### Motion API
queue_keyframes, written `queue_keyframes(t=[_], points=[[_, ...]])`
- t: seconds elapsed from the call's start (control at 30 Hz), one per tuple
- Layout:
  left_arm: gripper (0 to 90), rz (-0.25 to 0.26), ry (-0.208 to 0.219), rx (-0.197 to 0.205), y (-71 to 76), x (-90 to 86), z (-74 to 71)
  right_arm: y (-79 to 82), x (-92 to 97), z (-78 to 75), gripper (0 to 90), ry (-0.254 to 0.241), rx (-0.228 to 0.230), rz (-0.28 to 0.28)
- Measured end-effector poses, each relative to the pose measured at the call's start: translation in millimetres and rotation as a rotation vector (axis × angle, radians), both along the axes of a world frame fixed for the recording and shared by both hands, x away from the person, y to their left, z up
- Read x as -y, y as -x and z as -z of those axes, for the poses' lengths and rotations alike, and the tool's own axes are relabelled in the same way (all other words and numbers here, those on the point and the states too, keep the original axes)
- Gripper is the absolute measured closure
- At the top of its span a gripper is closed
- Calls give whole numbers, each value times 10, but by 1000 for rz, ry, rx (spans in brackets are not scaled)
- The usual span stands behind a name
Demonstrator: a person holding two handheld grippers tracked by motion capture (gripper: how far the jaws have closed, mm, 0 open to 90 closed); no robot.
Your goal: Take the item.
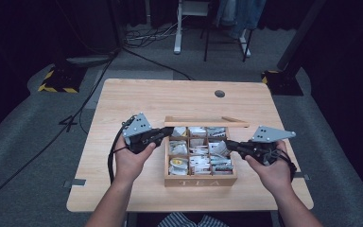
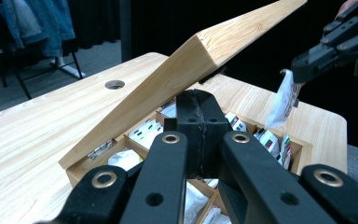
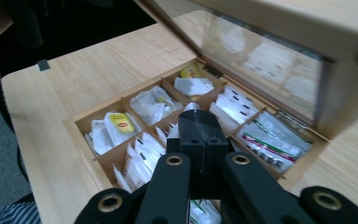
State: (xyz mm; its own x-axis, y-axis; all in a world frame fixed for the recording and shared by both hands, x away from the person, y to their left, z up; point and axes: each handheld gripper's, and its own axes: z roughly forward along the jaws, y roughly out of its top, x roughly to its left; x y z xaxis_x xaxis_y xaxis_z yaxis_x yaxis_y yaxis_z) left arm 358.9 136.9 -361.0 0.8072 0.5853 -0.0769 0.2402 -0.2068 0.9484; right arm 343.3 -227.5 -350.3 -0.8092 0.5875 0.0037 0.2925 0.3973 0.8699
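The wooden tea box (image 1: pixel 201 180) stands at the near middle of the table (image 1: pixel 137 97), its lid (image 2: pixel 186 81) raised and its compartments full of sachets. The right tool (image 2: pixel 294 68) is closed on one white tea bag (image 2: pixel 283 100), held clear above the box's right-hand compartments. The left tool (image 1: pixel 167 133) is closed on nothing, resting at the box's left rim below the lid. Judgement: opening and picking are done; carrying the bag off and setting it down remain.
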Motion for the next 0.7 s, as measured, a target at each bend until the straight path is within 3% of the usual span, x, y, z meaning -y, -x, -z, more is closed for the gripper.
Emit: queue_keyframes(t=[0.43, 0.7], points=[[898, 1, -5, 0, 3, 0, 2, -96, 353, -33, 900, -10, -9, 94], [898, 0, -4, 0, 3, 1, 2, -223, 564, 39, 900, 0, -30, 163]])
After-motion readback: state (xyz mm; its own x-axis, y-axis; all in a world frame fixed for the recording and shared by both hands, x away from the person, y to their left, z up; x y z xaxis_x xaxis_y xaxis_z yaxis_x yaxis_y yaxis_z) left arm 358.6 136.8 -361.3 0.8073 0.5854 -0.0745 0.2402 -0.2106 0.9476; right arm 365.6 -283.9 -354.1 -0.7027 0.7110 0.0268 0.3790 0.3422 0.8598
